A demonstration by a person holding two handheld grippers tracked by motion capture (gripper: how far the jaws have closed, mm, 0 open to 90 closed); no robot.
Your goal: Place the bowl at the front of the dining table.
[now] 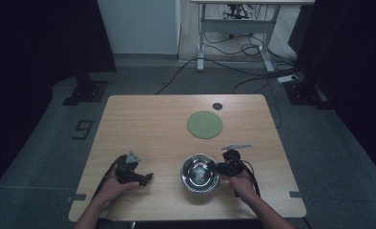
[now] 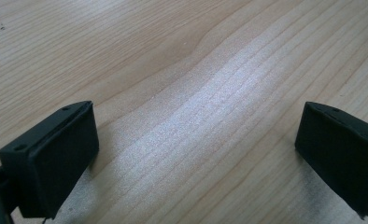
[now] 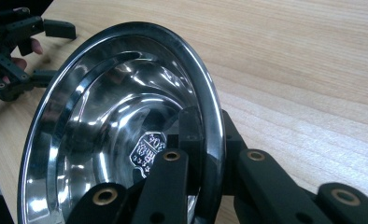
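A light wooden table (image 1: 143, 119) stands on grey carpet floor (image 1: 319, 138). At twelve o'clock, a white wall panel (image 1: 138, 26); at one o'clock, a white-legged desk (image 1: 234, 33) over black cables (image 1: 243, 47).

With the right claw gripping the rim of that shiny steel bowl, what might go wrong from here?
1. The right claw pinches only the thin rim of the shiny round steel bowl; the smooth metal may slip or swing if lifted.
2. The bowl looks tilted, so releasing it may let it drop and rock.
3. The open left claw rests apart, giving no support.
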